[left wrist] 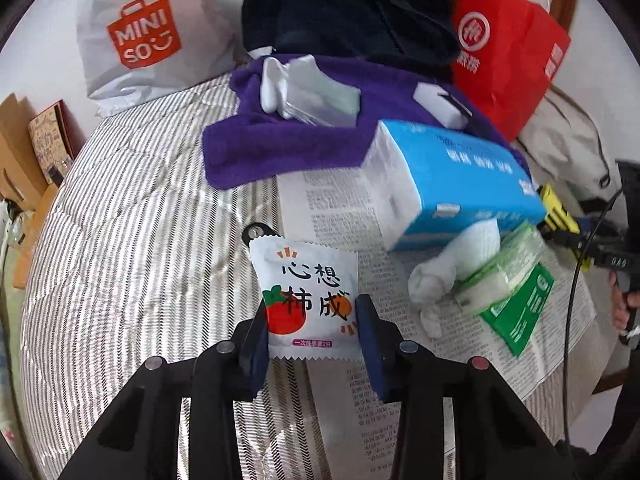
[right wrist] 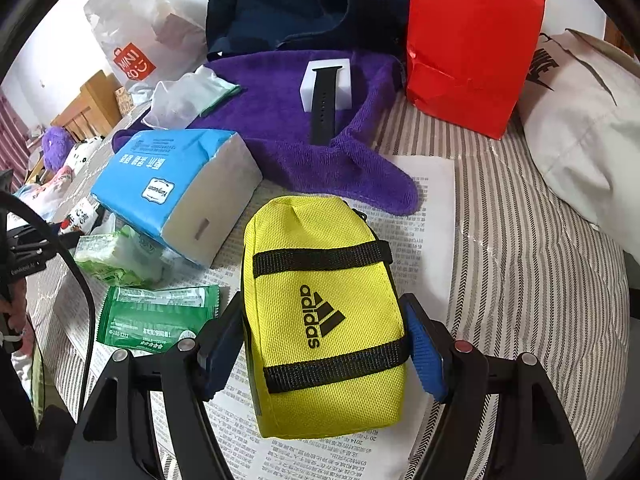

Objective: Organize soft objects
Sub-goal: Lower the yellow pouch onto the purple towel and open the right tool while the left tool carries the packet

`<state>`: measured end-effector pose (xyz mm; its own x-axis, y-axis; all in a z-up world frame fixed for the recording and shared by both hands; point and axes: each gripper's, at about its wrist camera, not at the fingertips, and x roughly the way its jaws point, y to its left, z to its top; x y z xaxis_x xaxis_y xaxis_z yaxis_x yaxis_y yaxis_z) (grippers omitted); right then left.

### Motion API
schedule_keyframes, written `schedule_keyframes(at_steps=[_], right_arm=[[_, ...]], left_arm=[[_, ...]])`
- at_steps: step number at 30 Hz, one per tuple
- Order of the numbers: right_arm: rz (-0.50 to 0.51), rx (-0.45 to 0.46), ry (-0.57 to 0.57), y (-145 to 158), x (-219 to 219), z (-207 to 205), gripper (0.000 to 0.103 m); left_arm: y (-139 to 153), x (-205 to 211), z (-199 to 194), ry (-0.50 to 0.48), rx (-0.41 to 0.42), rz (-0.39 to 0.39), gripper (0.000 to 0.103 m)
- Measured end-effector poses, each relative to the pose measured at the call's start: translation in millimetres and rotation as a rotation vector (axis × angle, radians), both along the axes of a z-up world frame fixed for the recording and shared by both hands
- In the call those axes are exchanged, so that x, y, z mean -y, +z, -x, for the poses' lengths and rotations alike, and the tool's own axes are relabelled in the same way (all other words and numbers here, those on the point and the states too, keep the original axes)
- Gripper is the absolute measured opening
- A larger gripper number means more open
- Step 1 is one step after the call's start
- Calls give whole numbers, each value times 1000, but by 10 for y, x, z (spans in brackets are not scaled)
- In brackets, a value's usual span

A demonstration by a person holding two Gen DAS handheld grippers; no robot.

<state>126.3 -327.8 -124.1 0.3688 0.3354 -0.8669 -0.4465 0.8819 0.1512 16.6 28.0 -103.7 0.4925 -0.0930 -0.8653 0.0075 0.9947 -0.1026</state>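
Standing along the far edge of the bed [right wrist: 520, 248] are a white MINISO bag [left wrist: 152, 36] and a red paper bag [right wrist: 476, 40]; what either holds cannot be seen. Between them lies dark blue clothing [left wrist: 344, 12]. Just in front, a purple towel [right wrist: 280, 128] carries a white box with a black watch strap [right wrist: 326, 96] and a clear packet [left wrist: 312, 92]. A blue tissue pack [right wrist: 176, 188] rests partly on the towel and partly on a printed paper sheet [right wrist: 424, 184], with a white sock [left wrist: 444, 272], a small green tissue pack [left wrist: 500, 272] and a flat green sachet [right wrist: 160, 316] near it.

The left gripper [left wrist: 312, 332] is closed on a white persimmon-print sachet [left wrist: 306, 296], pads pressing its two sides, above the striped cover. The right gripper [right wrist: 324, 344] is spread wide, pads against the sides of a yellow adidas pouch [right wrist: 324, 312] over the paper sheet. A cream pillow [right wrist: 580, 128] sits at the bed's right edge.
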Motion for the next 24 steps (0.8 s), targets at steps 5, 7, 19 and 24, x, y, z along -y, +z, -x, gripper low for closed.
schedule_keyframes(at_steps=[5,7,19,24], right_arm=[[-8,6,-14,39,-3,-26,74],[-15,4,-20,62,-5,-29,74],[-28,30,-59,334,-7,-102,74],[-35,52,-65,464,-38,-161,74]], left_arm=[[50,-76,-61,16,11,2,37],[65,-104,-92,29,16,10,37],[278,-192,-269,39,54,14,37],[376,-222,-359,36,72,20,37]])
